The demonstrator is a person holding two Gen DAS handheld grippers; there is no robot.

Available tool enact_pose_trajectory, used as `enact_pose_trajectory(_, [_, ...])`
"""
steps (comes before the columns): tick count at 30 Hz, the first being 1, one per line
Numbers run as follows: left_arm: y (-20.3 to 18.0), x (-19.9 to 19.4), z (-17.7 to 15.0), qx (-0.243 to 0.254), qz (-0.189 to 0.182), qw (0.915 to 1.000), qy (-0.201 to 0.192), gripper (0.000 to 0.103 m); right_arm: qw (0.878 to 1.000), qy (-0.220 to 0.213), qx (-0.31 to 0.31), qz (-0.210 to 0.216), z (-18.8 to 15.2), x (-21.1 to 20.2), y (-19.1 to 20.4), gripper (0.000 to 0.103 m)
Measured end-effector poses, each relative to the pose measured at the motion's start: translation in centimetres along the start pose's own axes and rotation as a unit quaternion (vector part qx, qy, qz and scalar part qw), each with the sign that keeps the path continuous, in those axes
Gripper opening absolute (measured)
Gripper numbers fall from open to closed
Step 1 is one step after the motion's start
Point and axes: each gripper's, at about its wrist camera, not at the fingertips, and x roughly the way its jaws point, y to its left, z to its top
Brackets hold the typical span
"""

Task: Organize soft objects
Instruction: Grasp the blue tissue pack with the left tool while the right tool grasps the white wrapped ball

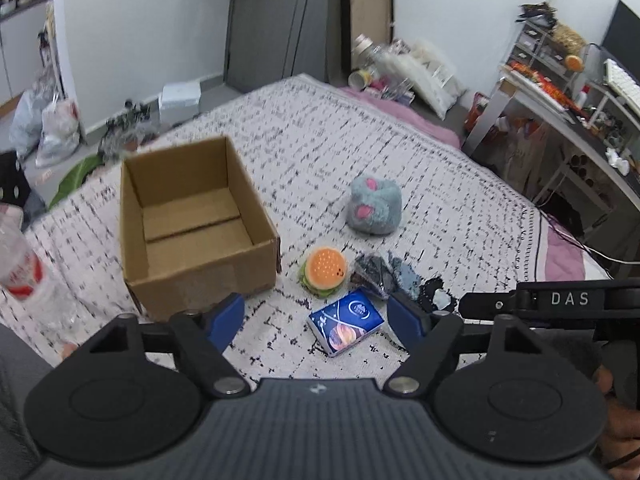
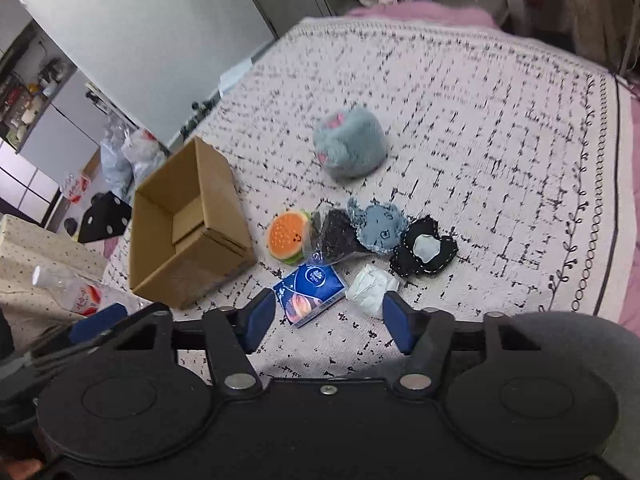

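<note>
An open, empty cardboard box [image 1: 192, 224] [image 2: 188, 228] stands on a patterned white bedspread [image 1: 440, 184]. Right of it lie a burger plush [image 1: 325, 267] [image 2: 289, 237], a grey-blue fuzzy plush with pink patches [image 1: 375, 205] [image 2: 350, 143], a dark bagged item [image 1: 372, 270] [image 2: 335, 236], a denim piece [image 2: 380, 226], a black pouch [image 2: 425, 251], a white crumpled wad [image 2: 371, 290] and a blue tissue pack [image 1: 346, 320] [image 2: 310, 289]. My left gripper [image 1: 316, 318] is open and empty above the tissue pack. My right gripper [image 2: 329, 322] is open and empty, near the tissue pack and wad.
A clear plastic bottle [image 1: 28, 276] [image 2: 76, 290] lies left of the box. A desk with clutter [image 1: 560, 92] stands to the right of the bed. Bags [image 1: 56, 128] sit on the floor at the left. The right gripper's body [image 1: 560, 304] shows in the left wrist view.
</note>
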Motion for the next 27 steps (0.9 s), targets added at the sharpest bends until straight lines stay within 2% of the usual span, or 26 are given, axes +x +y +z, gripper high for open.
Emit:
enact_pose_trajectory(3, [0.3,1.6,0.1,-0.016,0.007,0.9998,0.012,0.073,1.0,0.024,0.011,-0.006,0.6,1.8,-0.3,0.054])
enact_pose_trajectory(5, [0.4,2.7,0.2,-0.03,0.011,0.9992,0.022,0.073,0.998,0.047,0.036,0.0,1.0,3.3,-1.1,0.044])
enact_pose_trajectory(7, [0.4,3.9,0.3,-0.04,0.011,0.9986,0.032,0.073,0.995,0.073,0.064,0.004,1.1,4.7,-2.0,0.038])
enact_pose_trajectory(12, [-0.2,6.6,0.3,-0.051,0.008,0.9971,0.056,0.073,0.992,0.092,0.08,-0.017,1.3,6.9,-2.9,0.038])
enact_pose_trajectory(16, [-0.1,8.8,0.2,-0.071,0.008,0.9948,0.073,0.073,0.99,0.102,0.101,-0.019,1.8,8.4,-3.5,0.04])
enact_pose_trajectory(23, [0.0,13.0,-0.4,-0.125,0.004,0.985,0.119,0.073,0.983,0.12,0.134,-0.035,2.1,11.4,-4.6,0.043])
enact_pose_trajectory(27, [0.2,14.5,-0.7,-0.153,0.002,0.9798,0.129,0.073,0.981,0.127,0.143,-0.041,2.1,12.6,-5.1,0.042])
